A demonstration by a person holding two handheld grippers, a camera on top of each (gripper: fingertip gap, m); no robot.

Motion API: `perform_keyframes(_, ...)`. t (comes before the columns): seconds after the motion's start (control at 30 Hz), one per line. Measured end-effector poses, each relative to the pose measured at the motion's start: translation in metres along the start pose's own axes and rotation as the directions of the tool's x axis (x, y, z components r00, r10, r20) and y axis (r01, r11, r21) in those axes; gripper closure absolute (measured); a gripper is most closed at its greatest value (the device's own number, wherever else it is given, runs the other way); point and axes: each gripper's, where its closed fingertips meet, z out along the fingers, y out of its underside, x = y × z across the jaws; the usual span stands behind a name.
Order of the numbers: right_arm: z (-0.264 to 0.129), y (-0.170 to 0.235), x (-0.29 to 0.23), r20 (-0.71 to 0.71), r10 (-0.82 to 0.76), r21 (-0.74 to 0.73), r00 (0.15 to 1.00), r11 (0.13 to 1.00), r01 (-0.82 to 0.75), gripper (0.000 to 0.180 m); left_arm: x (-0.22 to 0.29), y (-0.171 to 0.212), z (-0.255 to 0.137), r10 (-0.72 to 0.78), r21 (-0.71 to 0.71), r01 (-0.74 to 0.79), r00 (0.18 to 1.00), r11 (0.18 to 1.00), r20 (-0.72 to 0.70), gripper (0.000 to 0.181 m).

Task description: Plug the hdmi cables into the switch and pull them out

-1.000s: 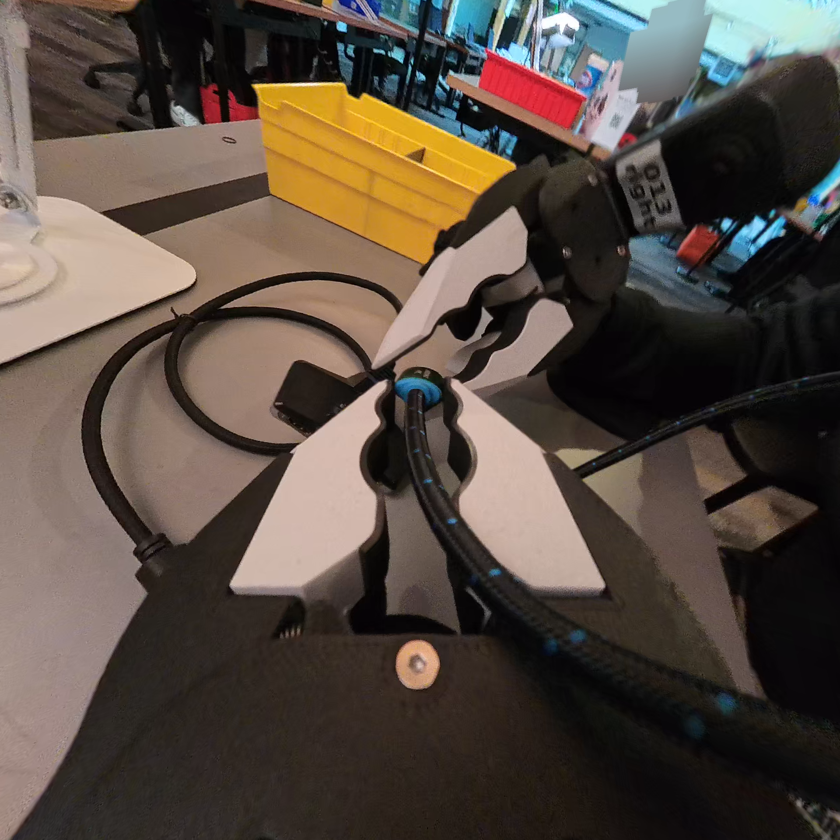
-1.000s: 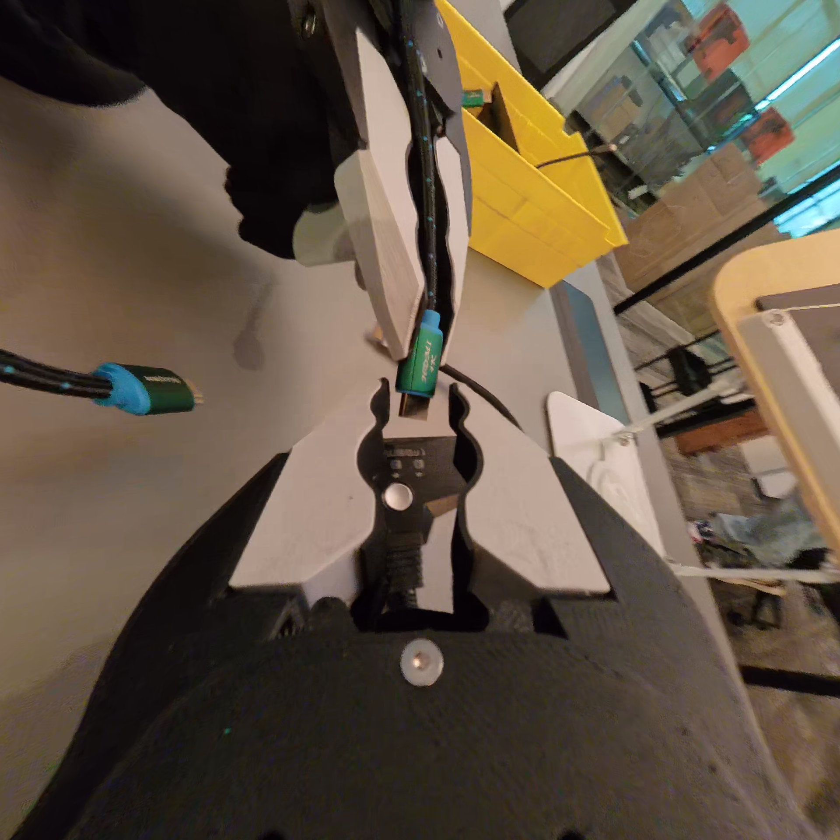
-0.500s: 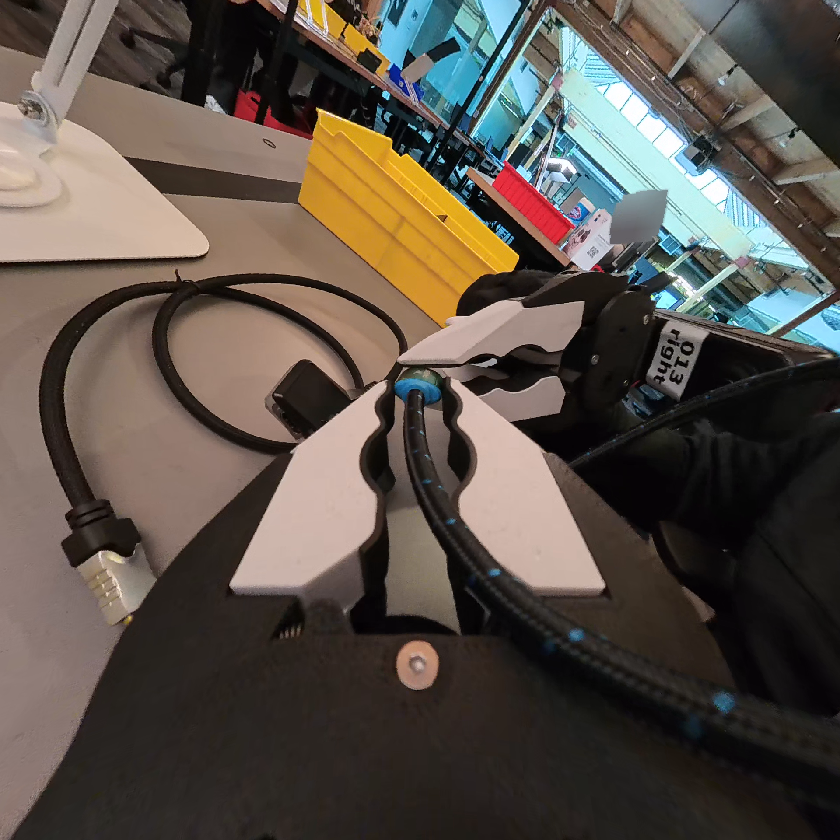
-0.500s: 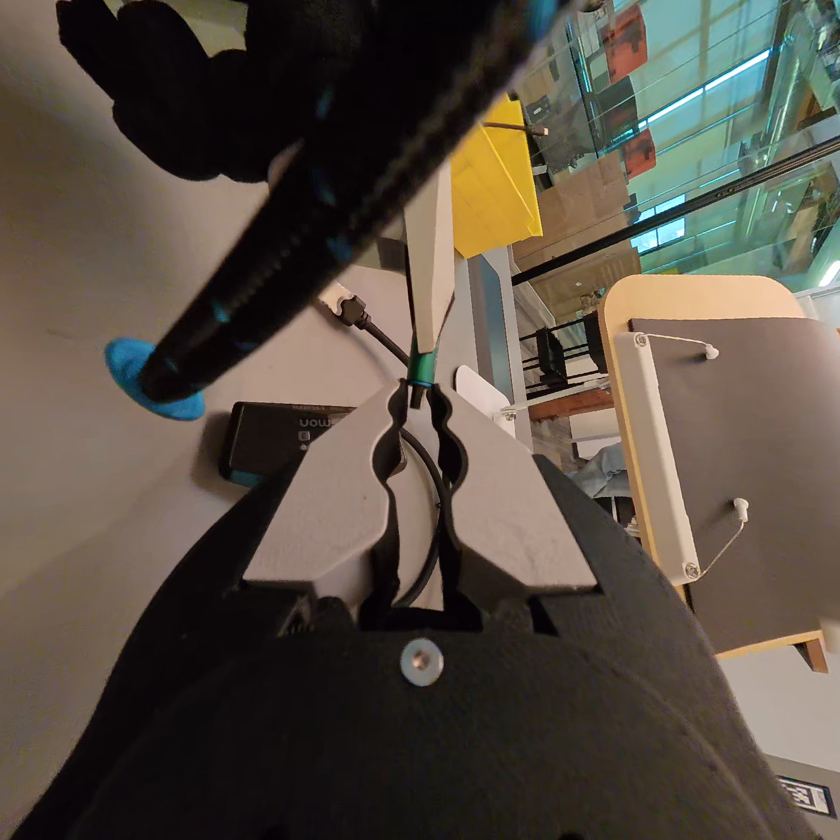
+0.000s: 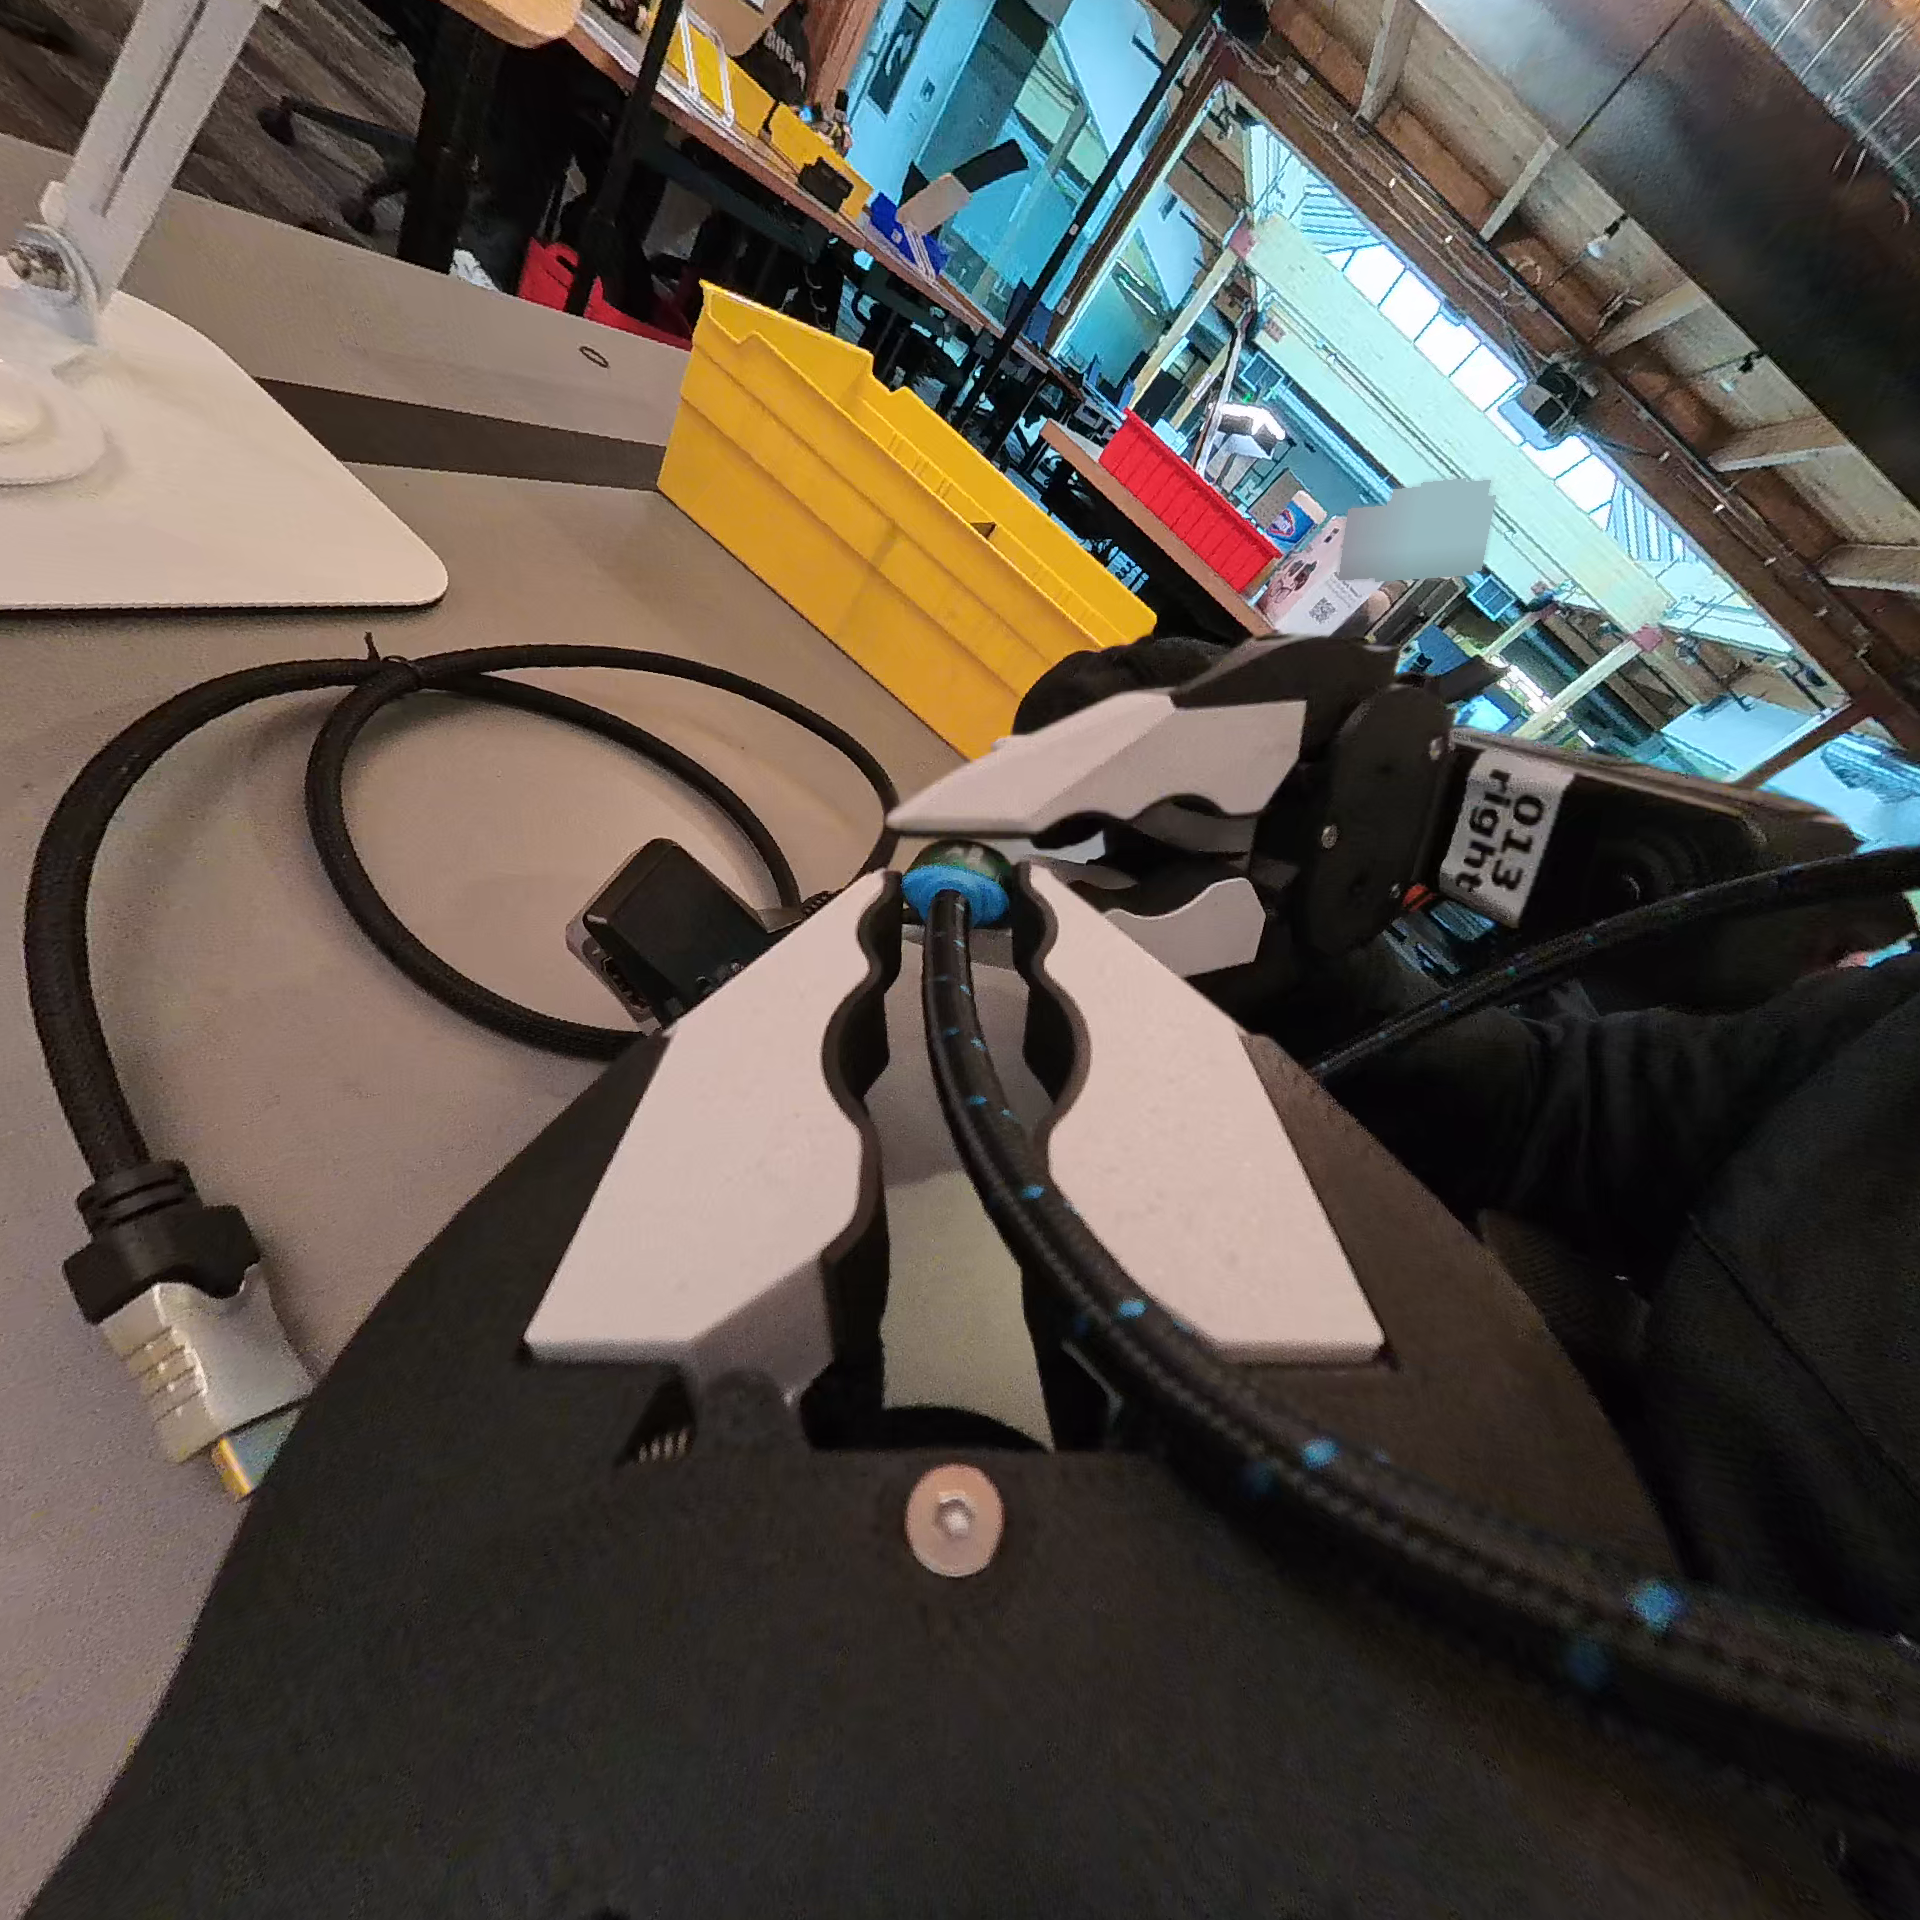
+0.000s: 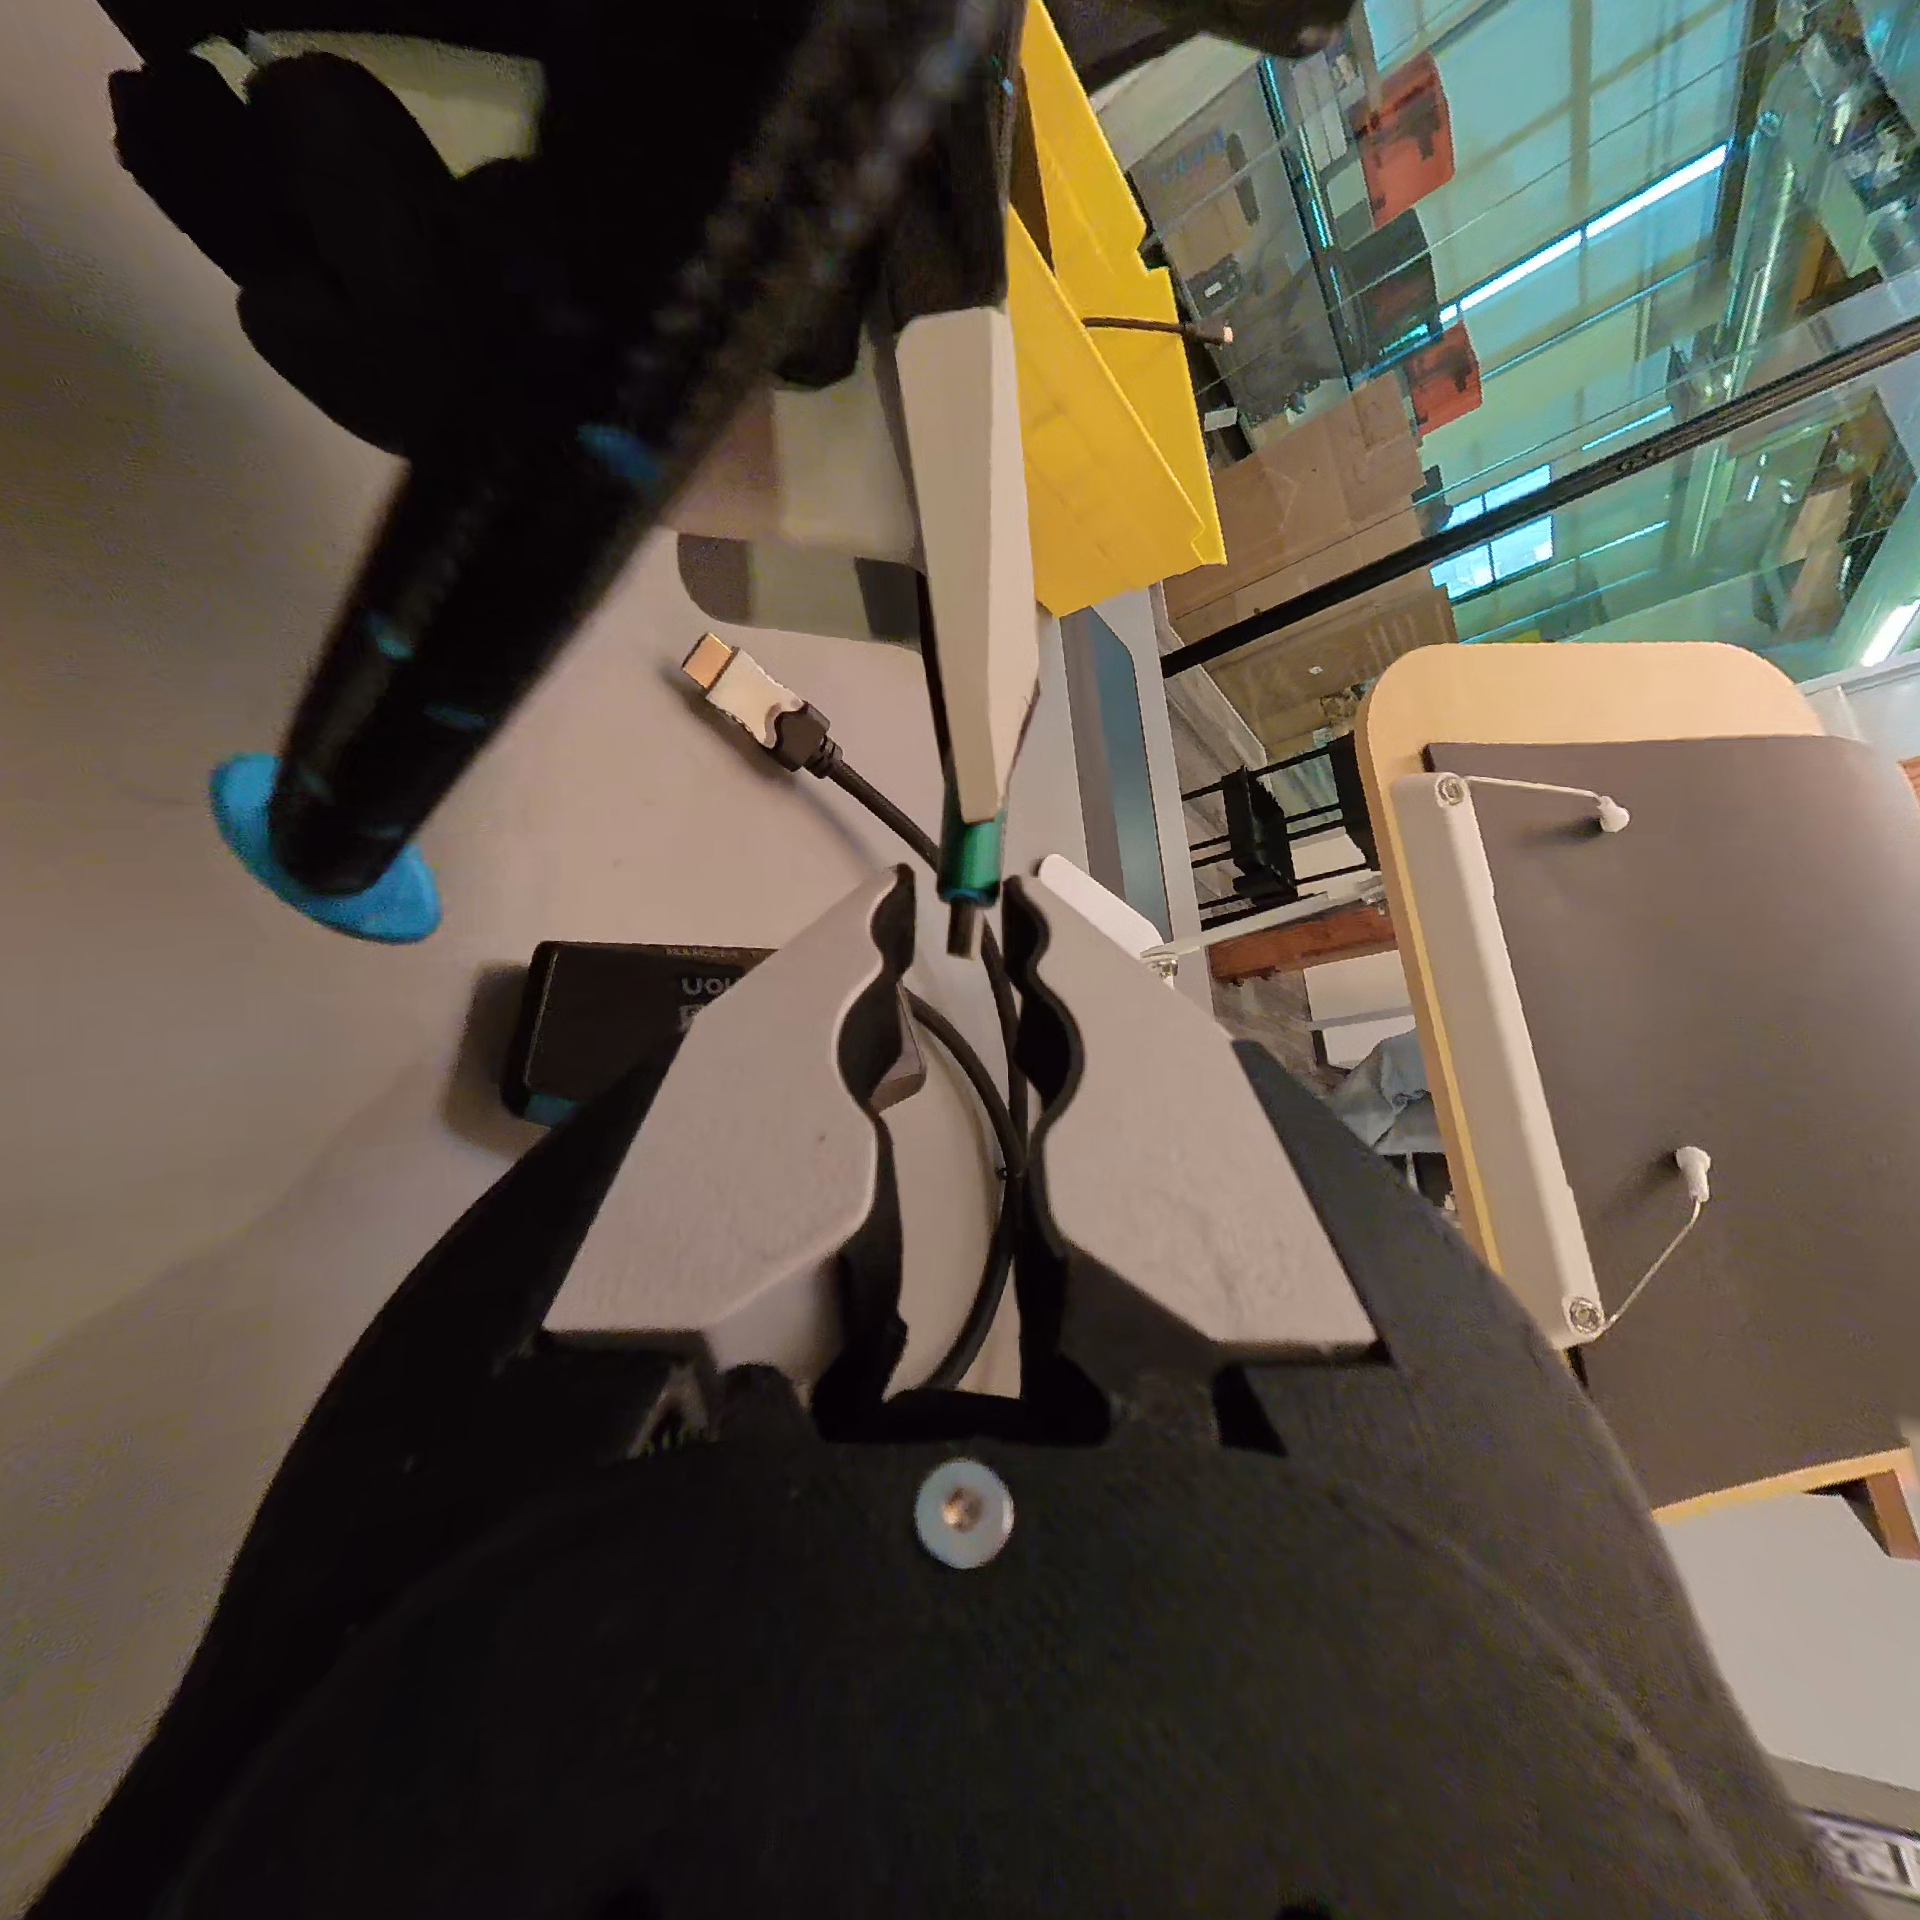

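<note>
L hand-held gripper (image 5: pixel 951 904) pinching green HDMI plug (image 6: pixel 968 862) | R hand-held gripper (image 6: pixel 958 914) slightly spread, nothing held | switch (image 5: pixel 665 940) on table

switch (image 6: pixel 613 1023) part hidden by jaws, near cable (image 6: pixel 540 499) blurred

My right tool (image 5: pixel 966 836) sits right in front of my left tool (image 5: pixel 951 914), blocking the way. The black cable loop (image 5: pixel 436 790) lies around the switch (image 5: pixel 665 935). The desk (image 5: pixel 239 1039) left of it is bare.
</note>
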Motion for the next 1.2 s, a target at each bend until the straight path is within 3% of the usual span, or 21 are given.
perform_keyframes(0.23,-0.001,-0.001,-0.004,0.018,-0.017,-0.007,1.0,1.0,0.017,0.171,0.001,0.004,0.001,0.031,-0.012,-0.032,0.999,0.999,-0.012,0.161)
perform_keyframes(0.33,-0.001,-0.002,-0.007,0.028,-0.034,-0.005,0.999,0.999,0.034,0.171,0.001,0.005,0.001,0.072,-0.03,-0.072,0.997,0.997,0.001,0.149)
perform_keyframes(0.5,-0.003,-0.005,-0.006,0.016,-0.067,0.0,0.998,0.998,0.067,0.171,0.004,0.016,0.001,0.081,-0.116,-0.084,0.996,0.99,-0.035,0.157)
perform_keyframes(0.97,-0.001,-0.008,-0.01,0.036,-0.071,0.013,0.997,0.997,0.07,0.171,0.005,0.014,-0.001,0.083,-0.106,-0.088,0.996,0.991,-0.044,0.161)
perform_keyframes(1.1,0.0,-0.007,-0.011,0.057,-0.024,0.032,0.998,0.999,0.023,0.162,0.0,0.012,-0.003,0.127,-0.098,-0.127,0.992,0.987,-0.003,0.161)
perform_keyframes(1.2,-0.003,-0.01,-0.002,0.07,0.109,0.096,0.992,0.989,-0.115,0.15,-0.006,0.007,-0.009,0.153,-0.096,-0.151,0.988,0.984,0.019,0.161)
